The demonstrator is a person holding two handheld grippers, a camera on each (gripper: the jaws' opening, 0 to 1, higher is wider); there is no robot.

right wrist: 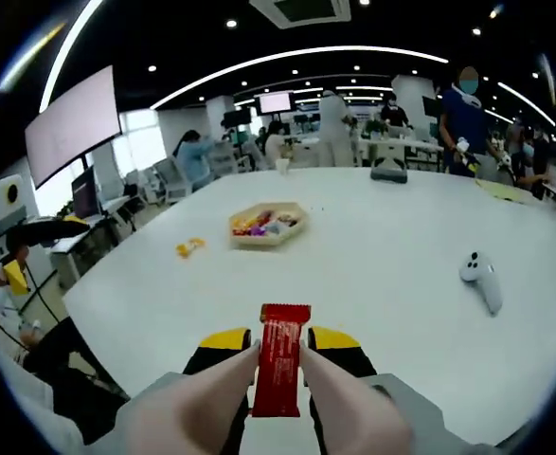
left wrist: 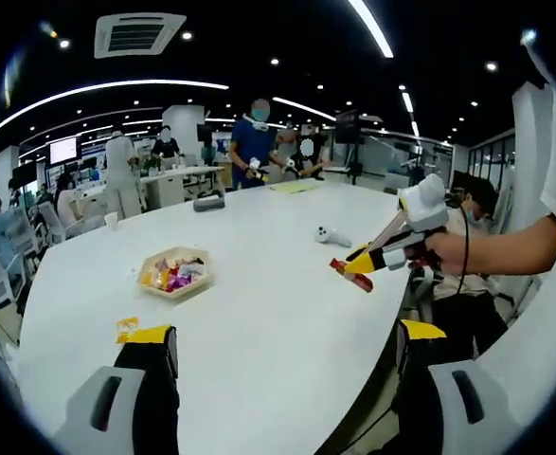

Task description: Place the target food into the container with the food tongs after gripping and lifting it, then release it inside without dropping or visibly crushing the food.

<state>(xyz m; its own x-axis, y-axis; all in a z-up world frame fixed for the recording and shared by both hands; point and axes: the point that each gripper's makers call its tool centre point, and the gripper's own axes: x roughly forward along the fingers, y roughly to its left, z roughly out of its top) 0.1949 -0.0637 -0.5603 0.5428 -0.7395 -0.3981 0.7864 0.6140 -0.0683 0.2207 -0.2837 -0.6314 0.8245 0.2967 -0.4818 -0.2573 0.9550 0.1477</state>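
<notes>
A red snack bar (right wrist: 281, 370) stands upright between the pale tong arms of my right gripper (right wrist: 281, 345), which is shut on it above the near part of the white table (right wrist: 391, 237). In the left gripper view the same right gripper (left wrist: 365, 269) comes in from the right over the table's edge, with the red bar (left wrist: 350, 275) in its tips. The container, a shallow tan basket (right wrist: 266, 225) with colourful wrapped snacks, sits further out on the table, and appears as the basket (left wrist: 175, 272) in the left gripper view. My left gripper (left wrist: 282, 332) stands wide open and holds nothing.
A yellow wrapper (left wrist: 126, 325) lies near my left jaw, also seen as the yellow wrapper (right wrist: 190, 247) left of the basket. A white controller (right wrist: 481, 275) rests to the right. Several people stand and sit at the table's far end, and one sits close by at the right edge.
</notes>
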